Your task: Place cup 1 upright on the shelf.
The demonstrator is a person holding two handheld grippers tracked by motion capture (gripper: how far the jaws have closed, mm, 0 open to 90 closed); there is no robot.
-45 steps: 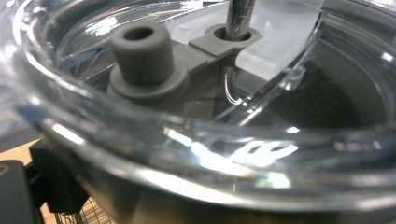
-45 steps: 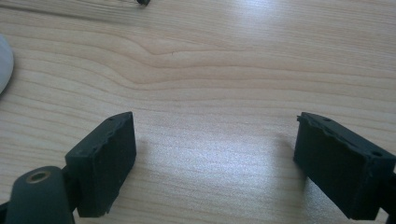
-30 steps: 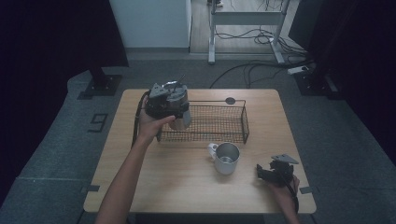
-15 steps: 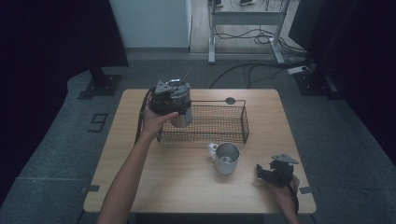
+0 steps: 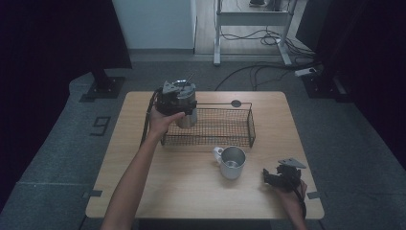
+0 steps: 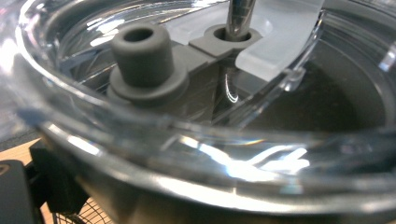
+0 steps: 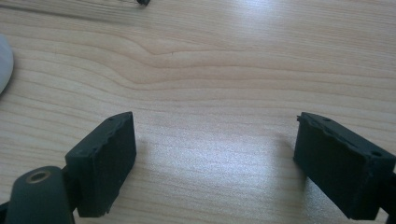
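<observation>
The left gripper clamps a lidded tumbler over the basket's left end, its grey stopper visible close up, while the right gripper's jaws stand apart over bare table.

Left arm stretched forward, right hand low at the near edge

The bare left forearm reaches up the tabletop, its hand wrapped round the black left gripper, whose jaws are clamped on a steel tumbler with a clear lid. The black right gripper rests by the near right corner, jaws apart with nothing between.
</observation>
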